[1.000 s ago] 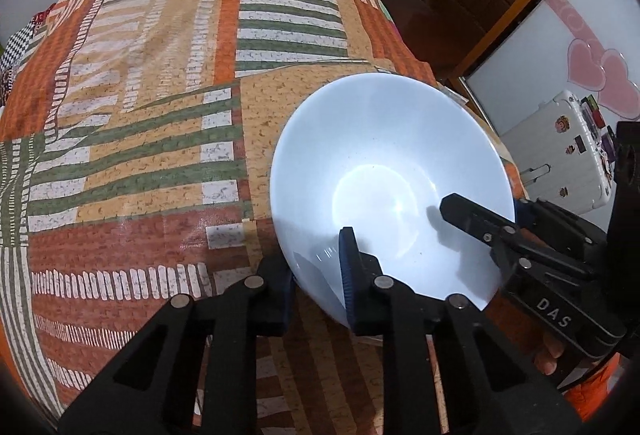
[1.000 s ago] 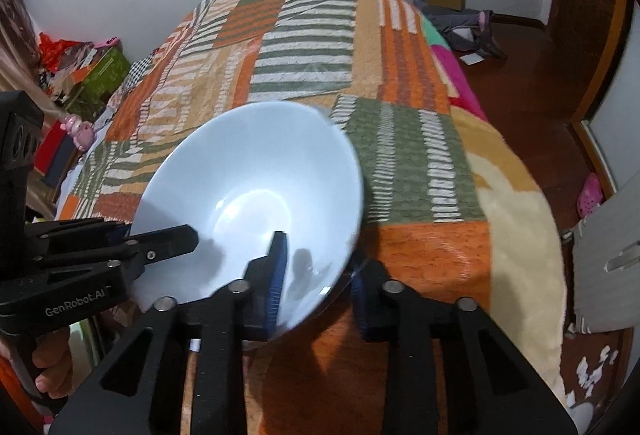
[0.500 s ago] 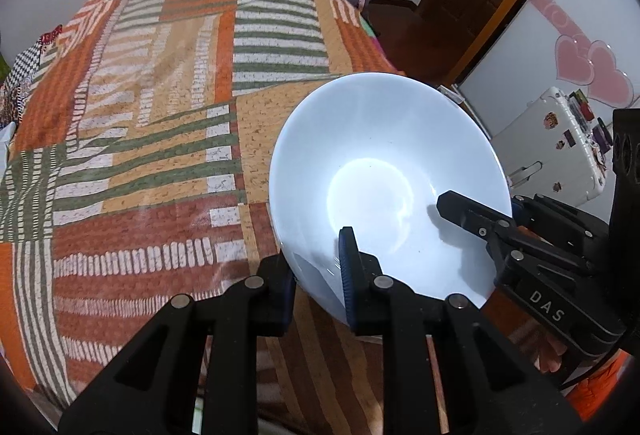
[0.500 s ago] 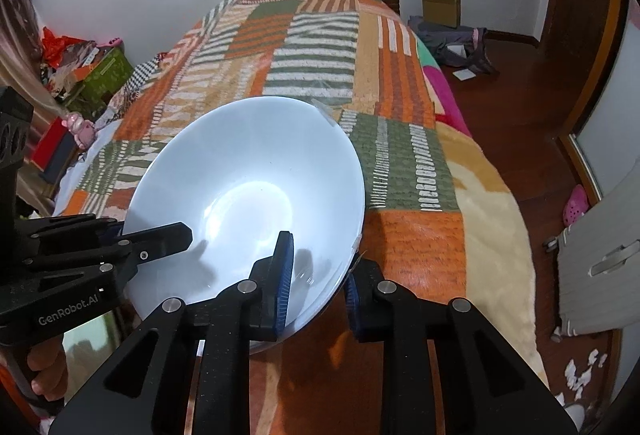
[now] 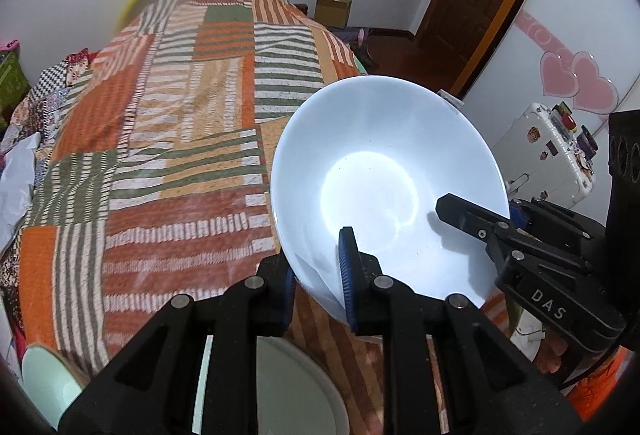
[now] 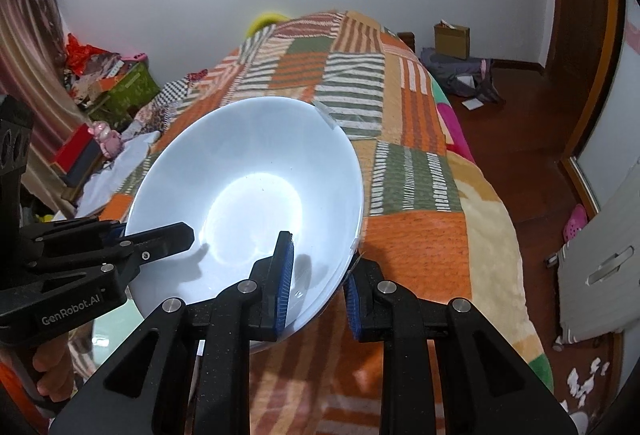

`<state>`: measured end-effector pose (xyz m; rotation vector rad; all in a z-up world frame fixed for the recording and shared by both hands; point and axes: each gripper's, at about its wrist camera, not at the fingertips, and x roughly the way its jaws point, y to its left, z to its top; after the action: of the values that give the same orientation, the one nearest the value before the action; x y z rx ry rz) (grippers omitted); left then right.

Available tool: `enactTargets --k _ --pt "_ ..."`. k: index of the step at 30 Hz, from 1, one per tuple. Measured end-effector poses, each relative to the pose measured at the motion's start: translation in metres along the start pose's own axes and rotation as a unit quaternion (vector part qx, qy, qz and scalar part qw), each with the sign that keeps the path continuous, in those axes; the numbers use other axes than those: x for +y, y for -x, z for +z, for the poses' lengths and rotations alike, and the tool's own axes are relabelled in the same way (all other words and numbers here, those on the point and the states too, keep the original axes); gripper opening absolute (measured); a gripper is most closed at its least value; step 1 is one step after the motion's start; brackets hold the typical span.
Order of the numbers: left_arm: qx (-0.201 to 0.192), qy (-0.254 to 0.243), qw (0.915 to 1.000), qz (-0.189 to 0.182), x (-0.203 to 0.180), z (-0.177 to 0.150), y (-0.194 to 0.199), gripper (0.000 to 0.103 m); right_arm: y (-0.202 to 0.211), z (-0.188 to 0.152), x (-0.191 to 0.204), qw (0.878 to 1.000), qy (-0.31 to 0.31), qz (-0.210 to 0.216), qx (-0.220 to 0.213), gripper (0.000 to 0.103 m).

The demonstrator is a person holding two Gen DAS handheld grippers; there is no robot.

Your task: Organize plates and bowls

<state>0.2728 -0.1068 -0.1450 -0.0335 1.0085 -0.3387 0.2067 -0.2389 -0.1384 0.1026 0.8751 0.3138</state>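
Observation:
A large white bowl (image 5: 384, 163) is held in the air above a patchwork bedspread (image 5: 168, 139). My left gripper (image 5: 316, 275) is shut on its near rim. My right gripper (image 6: 316, 275) is shut on the rim at the bowl's other side; the bowl fills the middle of the right wrist view (image 6: 248, 187). Each gripper shows in the other's view, the right one (image 5: 480, 223) and the left one (image 6: 152, 239). Below the left gripper lie a pale plate or bowl (image 5: 296, 387) and a mint-green dish (image 5: 44, 379), both partly hidden.
The bed (image 6: 416, 171) runs away toward the far wall. A white suitcase (image 5: 548, 151) stands at the right by a wardrobe. Boxes and clutter (image 6: 100, 91) lie left of the bed. A wooden floor (image 6: 520, 107) with a bag and a cardboard box is at the right.
Both grippers have lifted the bowl higher and pulled back; more of the room and wall shows. The pale dishes have come into view below the left gripper.

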Motion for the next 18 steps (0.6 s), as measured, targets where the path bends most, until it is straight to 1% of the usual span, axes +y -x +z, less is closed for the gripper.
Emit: enactTargets --k 9,18 --pt "-0.019 0.014 0.9997 0.006 0.015 -0.027 0.041 0.019 0.009 -0.008 0.034 1.000 0.015 0.015 -0.010 0.021" --pt "-0.035 0.049 0.9980 0.022 0.053 -0.060 0.077 0.019 0.007 -0.017 0.079 0.998 0.042 0.043 -0.010 0.021"
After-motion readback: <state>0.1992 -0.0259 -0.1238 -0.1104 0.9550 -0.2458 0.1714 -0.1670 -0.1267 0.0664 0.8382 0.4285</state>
